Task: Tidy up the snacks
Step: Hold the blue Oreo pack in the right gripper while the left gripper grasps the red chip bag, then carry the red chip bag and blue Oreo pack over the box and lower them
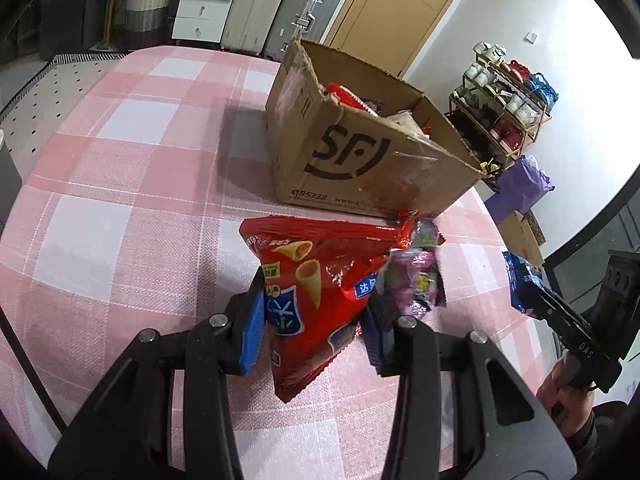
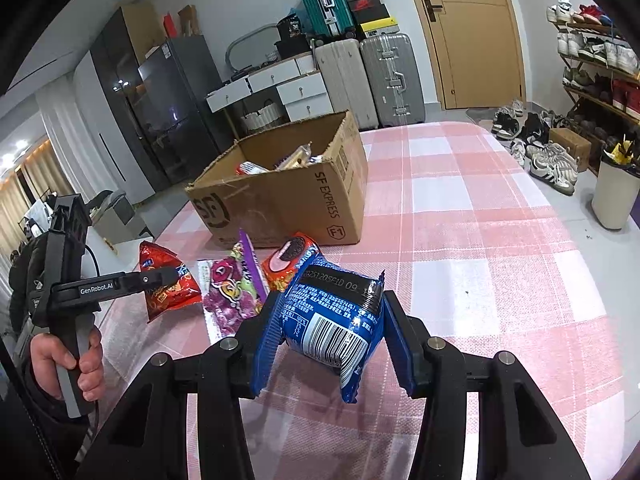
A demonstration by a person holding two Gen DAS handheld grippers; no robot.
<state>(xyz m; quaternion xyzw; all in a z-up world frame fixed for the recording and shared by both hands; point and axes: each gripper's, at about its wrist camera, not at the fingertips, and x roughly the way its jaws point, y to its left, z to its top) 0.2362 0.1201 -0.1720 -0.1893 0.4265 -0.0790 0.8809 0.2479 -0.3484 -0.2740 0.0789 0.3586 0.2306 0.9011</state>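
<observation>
Two packets (image 2: 236,292) before box (image 2: 280,200)

The red snack bag (image 1: 316,300) is glossy crinkled foil-plastic, catching glare. The blue biscuit pack (image 2: 336,320) is shiny plastic film too, smooth over its barcode panel. The purple candy bag (image 2: 232,292) looks like clear, glossy film. The cardboard box (image 1: 360,160) is matt brown corrugated paper — torn, rough edges, with patches of shiny tape. The tablecloth (image 2: 480,240) is woven cloth, matt and finely textured. Both grippers' frames are matt black plastic with bright metal pins; the pads (image 2: 266,344) are ribbed blue.
</observation>
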